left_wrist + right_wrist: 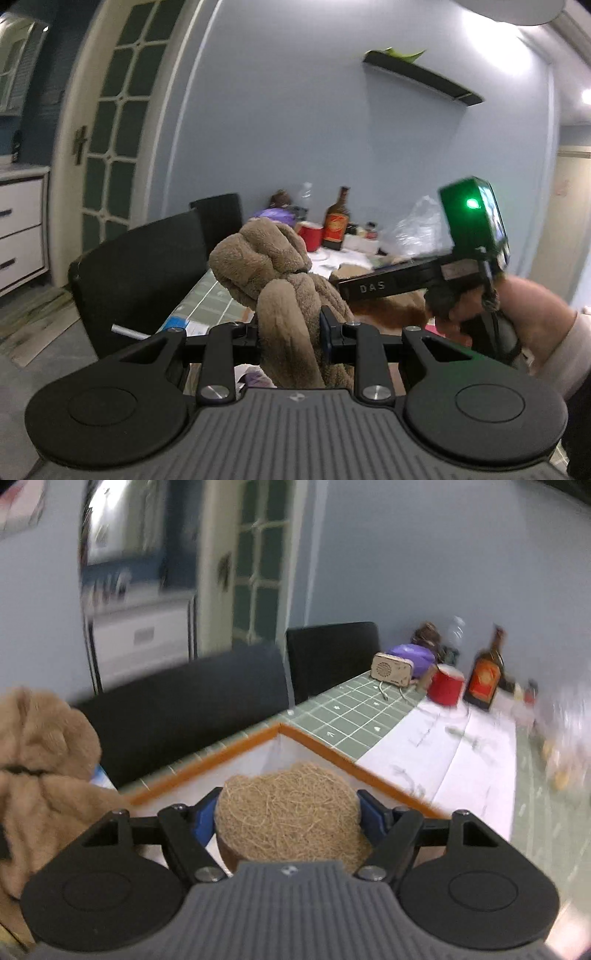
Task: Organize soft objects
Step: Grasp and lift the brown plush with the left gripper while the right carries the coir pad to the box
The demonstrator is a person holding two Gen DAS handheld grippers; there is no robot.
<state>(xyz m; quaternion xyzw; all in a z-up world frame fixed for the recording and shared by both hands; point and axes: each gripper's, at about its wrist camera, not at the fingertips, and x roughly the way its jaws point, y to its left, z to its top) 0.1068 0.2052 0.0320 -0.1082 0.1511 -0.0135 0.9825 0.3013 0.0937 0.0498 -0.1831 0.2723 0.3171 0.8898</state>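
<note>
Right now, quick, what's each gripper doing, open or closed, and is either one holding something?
Left gripper: closed on the brown plush toy.
Right gripper: closed on the round fibre pad, above the orange-rimmed box.

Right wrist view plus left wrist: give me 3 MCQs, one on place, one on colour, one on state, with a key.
1. Where is the red cup?
A) on the table, left of the brown bottle
B) inside the bin
C) on a chair

2. What colour is the rim of the white bin?
A) green
B) orange
C) purple

3. What is the left gripper doing?
A) hanging open with nothing in it
B) shut on a bottle
C) shut on the brown plush toy

Key: 1 A, the cup stands on the tabletop beside the bottle. 2 B, an orange band edges the bin. 3 C, plush fabric is pinched between the blue pads.
</note>
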